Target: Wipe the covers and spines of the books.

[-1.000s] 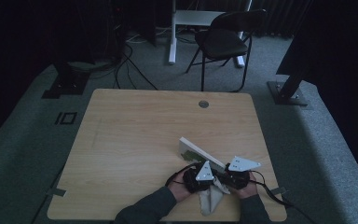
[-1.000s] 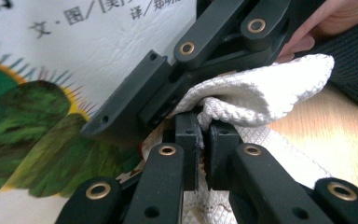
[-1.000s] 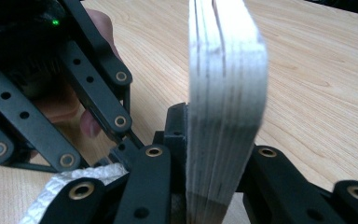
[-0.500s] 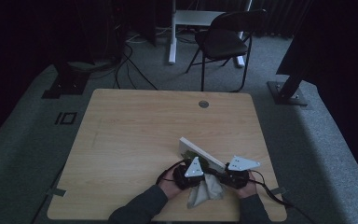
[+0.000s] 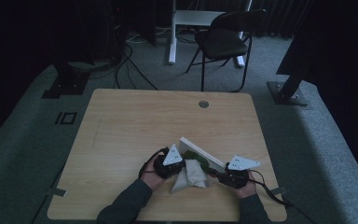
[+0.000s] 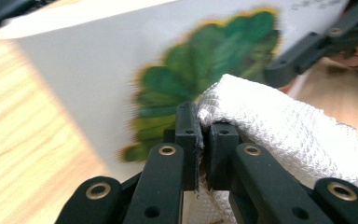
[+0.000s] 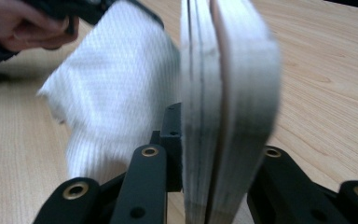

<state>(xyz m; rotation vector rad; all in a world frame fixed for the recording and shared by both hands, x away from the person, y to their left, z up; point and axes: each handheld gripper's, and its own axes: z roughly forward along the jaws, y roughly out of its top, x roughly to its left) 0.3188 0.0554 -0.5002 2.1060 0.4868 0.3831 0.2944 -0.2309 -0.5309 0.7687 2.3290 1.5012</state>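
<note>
A thick white board (image 5: 199, 152) with a green leaf picture (image 6: 200, 70) stands on edge, tilted, near the table's front. My right gripper (image 5: 224, 175) is shut on its near end; in the right gripper view the board's edge (image 7: 223, 93) rises between the jaws (image 7: 216, 140). My left gripper (image 5: 170, 163) is shut on a white woven cloth (image 5: 191, 175). In the left gripper view the cloth (image 6: 279, 126) bunches at the jaw tips (image 6: 204, 133), right against the board's printed face (image 6: 88, 65). The cloth (image 7: 116, 84) hangs beside the board.
The wooden table (image 5: 135, 121) has a round cable hole (image 5: 203, 104) at its far edge. A folding chair (image 5: 223, 39) and a white desk leg (image 5: 172, 32) stand beyond it. Cables (image 5: 130, 65) lie on the floor at the back left.
My left gripper has moved leftward along the board with the cloth in it. The right gripper and the board have stayed in place.
</note>
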